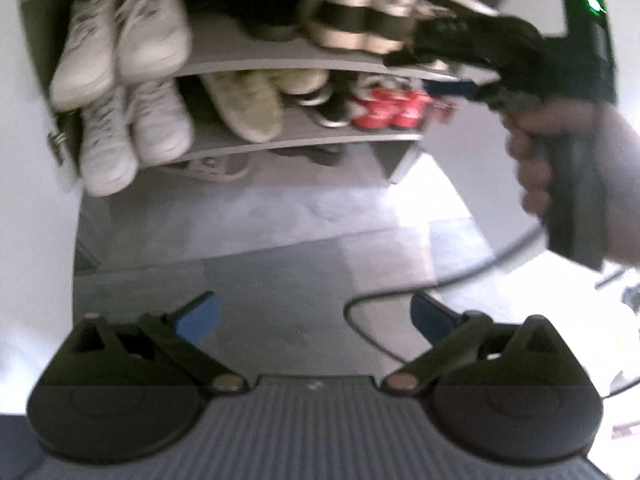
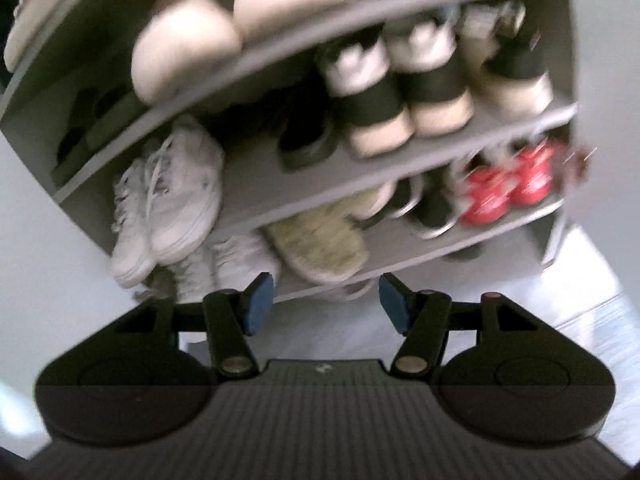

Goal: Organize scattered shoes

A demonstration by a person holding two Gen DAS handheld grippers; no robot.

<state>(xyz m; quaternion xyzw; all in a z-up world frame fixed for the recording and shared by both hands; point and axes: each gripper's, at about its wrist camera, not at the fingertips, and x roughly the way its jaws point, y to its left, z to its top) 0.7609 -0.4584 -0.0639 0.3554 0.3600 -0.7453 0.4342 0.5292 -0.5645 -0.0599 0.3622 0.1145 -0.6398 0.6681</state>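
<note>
Along the rack's [image 2: 400, 168] shelf edges the shoes [image 2: 172, 200] already sit paired, blurry though. Our left gripper [image 1: 316, 316] and right gripper [image 2: 326, 300] hang released, empty; next we probably hunt a stray.

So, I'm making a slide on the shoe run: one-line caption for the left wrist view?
Left gripper, jaws open and empty, faces a filled shoe rack as the right gripper reaches toward it.

Left cam looks from further back, over floor [image 1: 280, 264], at shoe rack [image 1: 224, 65]; right cam is nearer, tilted. Both share the rack's red shoes [image 2: 508, 192].
</note>
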